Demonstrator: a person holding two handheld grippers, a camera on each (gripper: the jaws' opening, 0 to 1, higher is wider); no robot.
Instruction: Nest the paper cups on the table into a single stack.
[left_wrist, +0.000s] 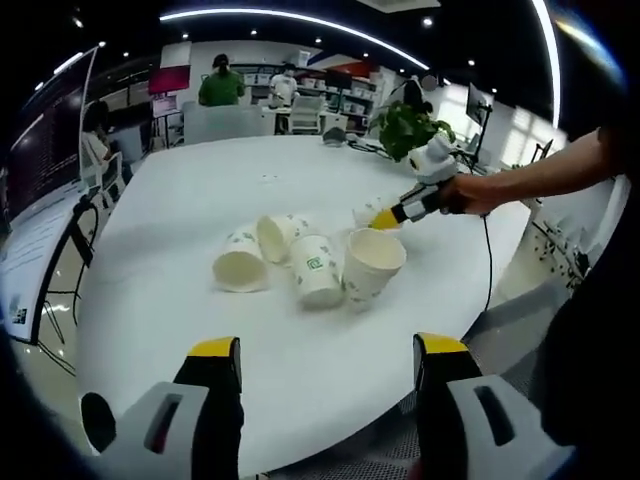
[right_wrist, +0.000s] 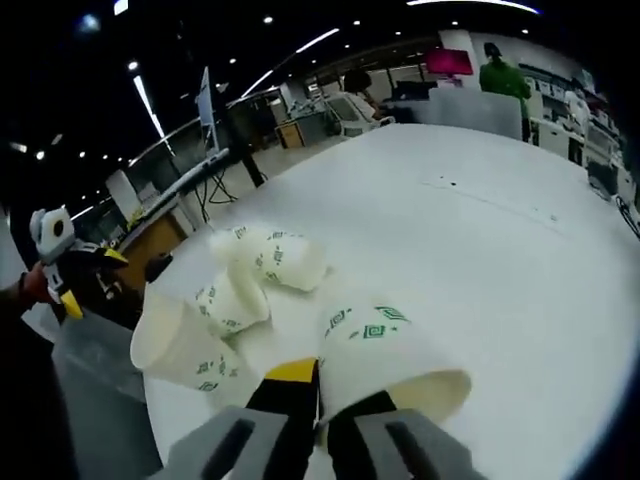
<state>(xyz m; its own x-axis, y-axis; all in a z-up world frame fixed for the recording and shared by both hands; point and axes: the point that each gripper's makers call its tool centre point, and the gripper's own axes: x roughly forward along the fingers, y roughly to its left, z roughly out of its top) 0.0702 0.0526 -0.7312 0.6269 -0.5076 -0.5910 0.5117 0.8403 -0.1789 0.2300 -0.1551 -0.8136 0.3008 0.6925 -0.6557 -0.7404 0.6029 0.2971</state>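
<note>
**Paper cups lying loose on the white table, one already in my right jaws**

Paper cups are what I am gathering, and they sit on a large round white table (left_wrist: 200, 200), clustered toward its near edge on my side, well in from the far rim. In the left gripper view I count four in a huddle (left_wrist: 305, 262), all tipped on their sides and touching or nearly touching: one at the left with its base toward me, one behind it, one in the middle with its green print showing, and one at the right with its open mouth facing me (left_wrist: 372, 262). A fifth cup (right_wrist: 385, 365) lies a little beyond that huddle, and my right gripper (right_wrist: 322, 400) has its jaws closed narrow on it, pinching the wall near the rim. From the left gripper view I see that gripper (left_wrist: 392, 216) reaching in from the right, with the hand (left_wrist: 478, 192) behind it.

My left gripper (left_wrist: 325, 360) hovers off the near edge, jaws spread wide and holding nothing.

I judge these cups very light, thin-walled and easily crushed, so a hard squeeze on the mid-wall will likely oval them and spoil the nesting. The rolled rim is the stiffest part; I would pinch there, one jaw inside and one outside. Lying on their sides, they will probably roll or skate on the smooth top if nudged.
</note>
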